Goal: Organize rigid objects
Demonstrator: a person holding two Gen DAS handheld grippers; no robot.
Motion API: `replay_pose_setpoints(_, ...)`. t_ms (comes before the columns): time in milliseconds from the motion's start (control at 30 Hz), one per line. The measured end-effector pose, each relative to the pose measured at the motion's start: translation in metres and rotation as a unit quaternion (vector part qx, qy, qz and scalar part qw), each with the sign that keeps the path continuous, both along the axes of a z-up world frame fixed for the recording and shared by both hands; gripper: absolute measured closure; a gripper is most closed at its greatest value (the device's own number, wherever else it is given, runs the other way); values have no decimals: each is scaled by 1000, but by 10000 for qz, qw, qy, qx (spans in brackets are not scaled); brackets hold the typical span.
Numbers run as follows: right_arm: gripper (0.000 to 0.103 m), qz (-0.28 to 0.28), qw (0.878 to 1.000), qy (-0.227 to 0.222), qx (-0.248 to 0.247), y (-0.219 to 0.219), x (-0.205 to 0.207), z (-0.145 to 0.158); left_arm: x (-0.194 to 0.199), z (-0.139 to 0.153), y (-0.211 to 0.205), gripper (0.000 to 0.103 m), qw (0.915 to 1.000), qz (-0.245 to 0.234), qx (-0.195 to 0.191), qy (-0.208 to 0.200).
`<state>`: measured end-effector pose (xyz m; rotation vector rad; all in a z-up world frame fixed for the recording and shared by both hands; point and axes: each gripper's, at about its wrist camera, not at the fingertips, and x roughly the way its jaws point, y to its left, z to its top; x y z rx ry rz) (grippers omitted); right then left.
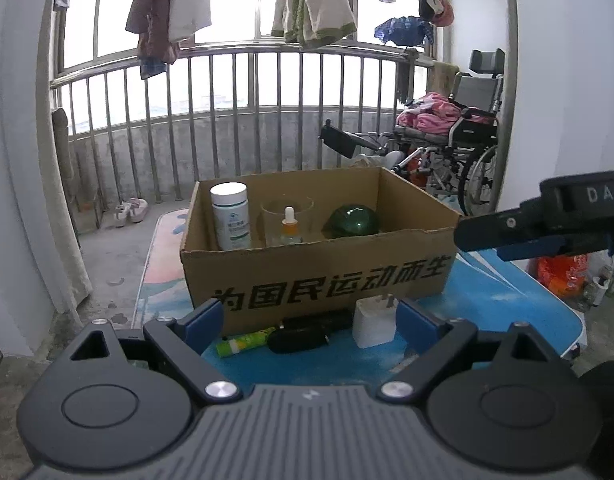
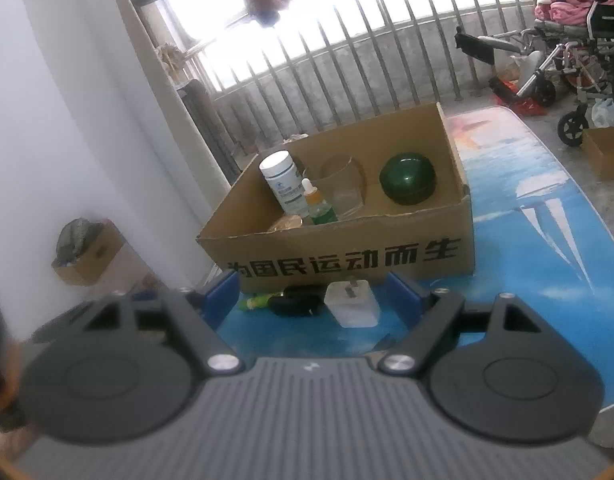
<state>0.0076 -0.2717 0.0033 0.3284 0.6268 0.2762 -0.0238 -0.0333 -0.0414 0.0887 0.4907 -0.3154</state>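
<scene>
Sitting on a blue tabletop (image 1: 507, 304): an open cardboard box (image 1: 319, 276) with black letters on its front wall.

Standing inside the box, going left to right: a white bottle (image 1: 230, 216), a small dropper bottle (image 1: 290, 227) with orange liquid in front of a clear glass (image 1: 303, 210), and a round green jar (image 1: 353, 221) near the right wall. Showing in the right wrist view too, in the same order: white bottle (image 2: 281, 186), dropper bottle (image 2: 315, 202), clear glass (image 2: 347, 190), green jar (image 2: 407, 178).

Lying on the tabletop just in front of the box, going left to right: a thin green tube (image 1: 245, 342), a black oval thing (image 1: 301, 338), and a white plug (image 1: 373, 322). Tube and black thing touching or nearly touching; white plug just beside the black thing.

Hanging over that row, the left tongs (image 1: 309, 326), standing wide apart and gripping nothing. Green tube lying just inside the left finger, black thing in the middle of the gap, white plug just inside the right finger.

Hanging over the same row, the right tongs (image 2: 313, 294), also standing wide apart and gripping nothing. Green tube (image 2: 259, 301) and black thing (image 2: 297, 303) lying toward the left finger, white plug (image 2: 353, 306) lying in the gap nearer the right finger, prongs pointing at the box.

Poking in from the right edge of the left wrist view, one black finger of the right tongs, level with the box's right front corner.
</scene>
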Motion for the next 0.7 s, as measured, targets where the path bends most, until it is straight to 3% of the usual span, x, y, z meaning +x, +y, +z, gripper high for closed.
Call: replay_pose_setpoints(700,23,-78,9999,91,-28,-4,1,-8,-2,-8,-10,9,9996,-139,243,33)
